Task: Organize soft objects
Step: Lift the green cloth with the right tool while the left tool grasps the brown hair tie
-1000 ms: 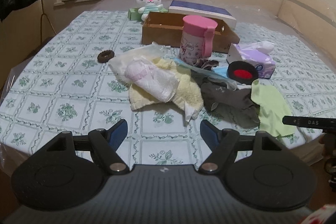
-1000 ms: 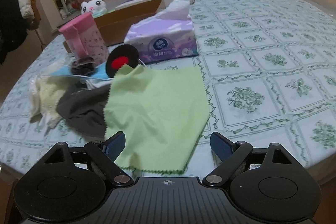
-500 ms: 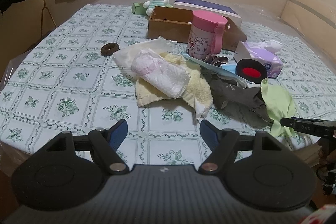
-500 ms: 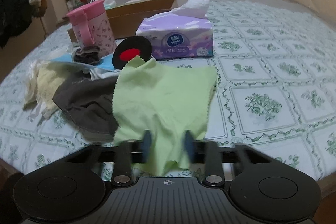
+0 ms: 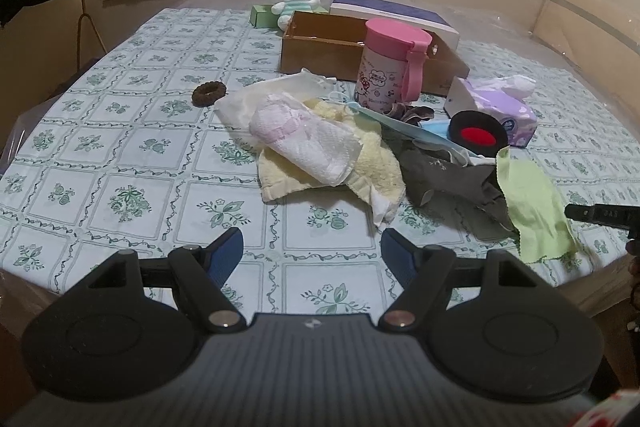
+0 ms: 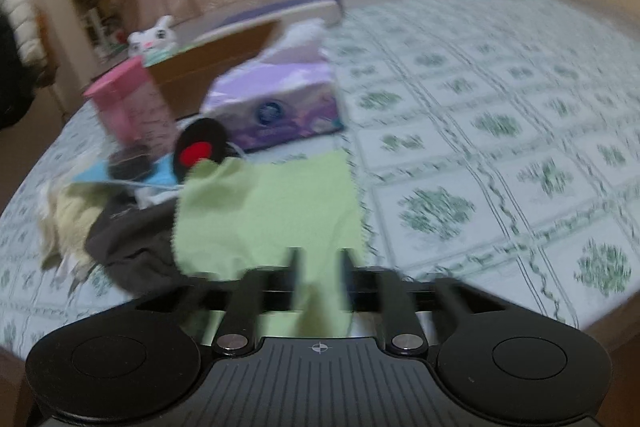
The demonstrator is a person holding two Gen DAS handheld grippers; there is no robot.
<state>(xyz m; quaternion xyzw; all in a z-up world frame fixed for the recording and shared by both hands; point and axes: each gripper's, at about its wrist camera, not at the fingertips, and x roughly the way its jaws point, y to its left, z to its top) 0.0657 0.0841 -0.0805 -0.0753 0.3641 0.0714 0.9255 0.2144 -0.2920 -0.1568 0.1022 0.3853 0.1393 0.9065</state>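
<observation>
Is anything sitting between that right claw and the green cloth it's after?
Nothing visible does. The near edge of the green cloth already lies between the fingers of the right gripper, whose jaws are opening. The grey cloth lies beside it, not in the way.

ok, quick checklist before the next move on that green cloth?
1. Right gripper at the green cloth: cloth is between the fingers and the jaws are opening. Whether it is gripped: cannot tell.
2. Right wrist view sharp: not ok, motion blur.
3. Green cloth on top of the grey cloth, not under it: ok.
4. Left gripper free: open with nothing between the fingers, ok.
5. Cardboard box open at the top: ok. Its contents: cannot tell.
</observation>
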